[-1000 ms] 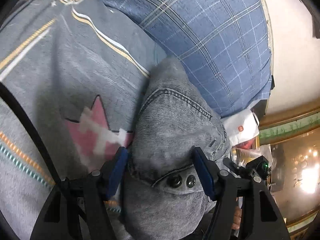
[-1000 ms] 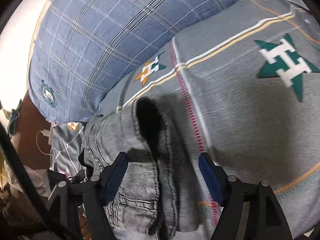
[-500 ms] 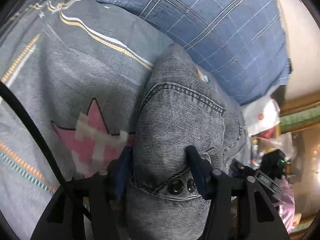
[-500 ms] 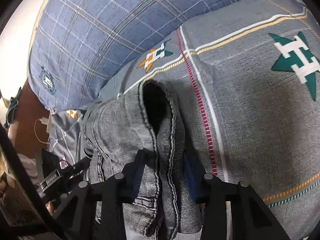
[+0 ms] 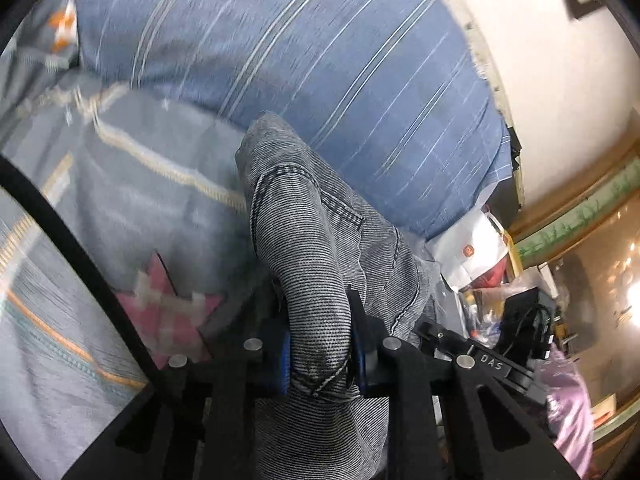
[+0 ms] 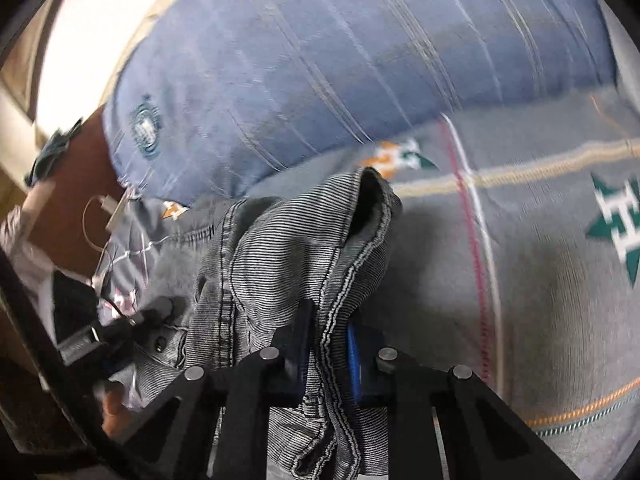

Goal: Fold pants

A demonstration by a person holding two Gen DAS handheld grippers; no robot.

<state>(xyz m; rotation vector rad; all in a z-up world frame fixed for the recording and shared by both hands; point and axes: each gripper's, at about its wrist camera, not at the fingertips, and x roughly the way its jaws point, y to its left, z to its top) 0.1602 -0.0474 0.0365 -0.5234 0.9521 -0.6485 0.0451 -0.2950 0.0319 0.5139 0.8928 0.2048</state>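
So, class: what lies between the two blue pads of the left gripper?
A bunched fold of the grey denim pants: in the left wrist view the closing left gripper pinches it, with nothing else in between.

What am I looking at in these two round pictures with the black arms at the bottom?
No robot here: a person holds a two-finger claw in each hand, and a wide-angle camera on each looks along its fingers. One picture comes from the left claw, the other from the right claw. Both are closing their blue pads on grey denim pants, each pinching a bunched part. The pants rise off a grey bedsheet printed with stars and stripes. Behind lies a blue checked pillow. Each claw also shows at the edge of the other's picture.
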